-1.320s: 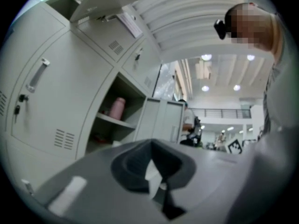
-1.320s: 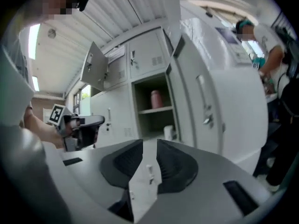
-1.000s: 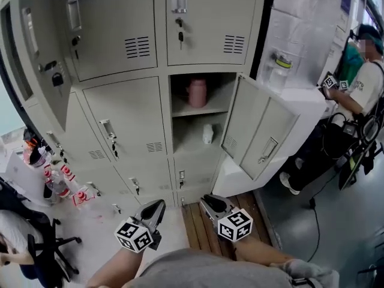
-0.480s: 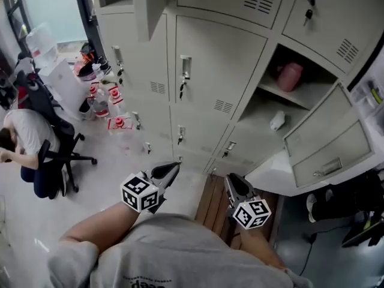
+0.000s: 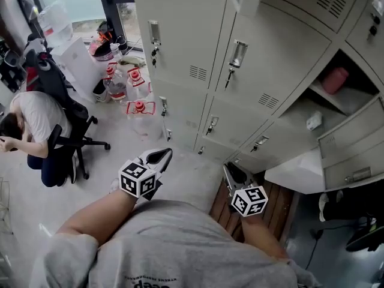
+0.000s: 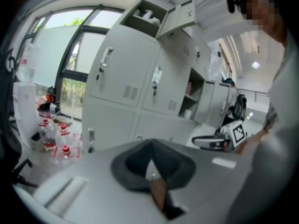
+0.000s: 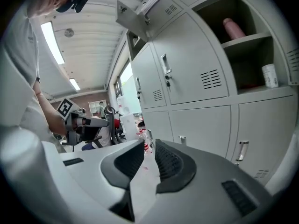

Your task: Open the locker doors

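Locker doors [image 5: 180, 35] (closed ones) now fill centre.

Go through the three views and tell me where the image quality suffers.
Head view: sharp and evenly lit, though the wide lens tilts and bows the lockers. Left gripper view: soft throughout, strong fisheye with dark corners, the window washed out. Right gripper view: crisper, same curvature, glare from the ceiling light strip.
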Motion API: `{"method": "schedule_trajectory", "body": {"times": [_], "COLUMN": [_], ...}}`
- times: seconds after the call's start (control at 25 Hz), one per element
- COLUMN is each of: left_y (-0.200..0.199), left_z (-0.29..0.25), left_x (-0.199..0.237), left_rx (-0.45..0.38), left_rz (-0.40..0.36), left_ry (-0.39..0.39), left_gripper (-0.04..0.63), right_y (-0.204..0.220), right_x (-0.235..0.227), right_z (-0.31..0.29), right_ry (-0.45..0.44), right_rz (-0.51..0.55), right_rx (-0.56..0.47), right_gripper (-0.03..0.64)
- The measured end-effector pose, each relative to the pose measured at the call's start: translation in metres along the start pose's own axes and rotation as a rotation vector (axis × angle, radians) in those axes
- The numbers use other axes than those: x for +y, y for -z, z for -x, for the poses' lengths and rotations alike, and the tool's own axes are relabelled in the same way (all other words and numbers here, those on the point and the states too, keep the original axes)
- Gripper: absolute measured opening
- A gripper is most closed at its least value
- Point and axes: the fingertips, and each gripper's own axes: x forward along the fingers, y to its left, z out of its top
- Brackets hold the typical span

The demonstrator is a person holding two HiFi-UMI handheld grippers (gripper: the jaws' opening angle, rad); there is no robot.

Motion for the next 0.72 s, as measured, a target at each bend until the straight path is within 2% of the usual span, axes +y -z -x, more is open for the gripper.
{"method": "schedule_trajectory", "body": {"times": [0.2,0.36,0.44,0.6,0.72], "left_y": [0.029,0.081,0.101,0.149,0.206], "left_z": [0.032,0.063,0.074,0.059,0.028], "left_x": [0.140,0.280,0.331,0.392,0.416], "left_rx": [-0.032,0.008,0.032,0.046,0.044], "left_rz": [0.027,0.015,0.008,0.032,0.081], "left_ry": [0.041,0.027,0.018,0.022,0.026], "left_gripper": [0.005,0.005,0.005,0.005,0.005], "right_y": [0.033,0.074,0.092,0.136,0.187], "right_x": [0.054,0.090,0.105,0.102,0.084], "right_z": [-0.119,-0.222,-0.268,-0.354,-0.413], "right_ry": [0.050,0.148,0.172,0.177,0.185], "right_rz": [0.026,-0.108,-0.140,-0.106,-0.073], "right_rx": [0.044,0.035,0.055,0.113,0.142], "right_gripper": [0.072,0.075,0.075,0.084,0.084]}}
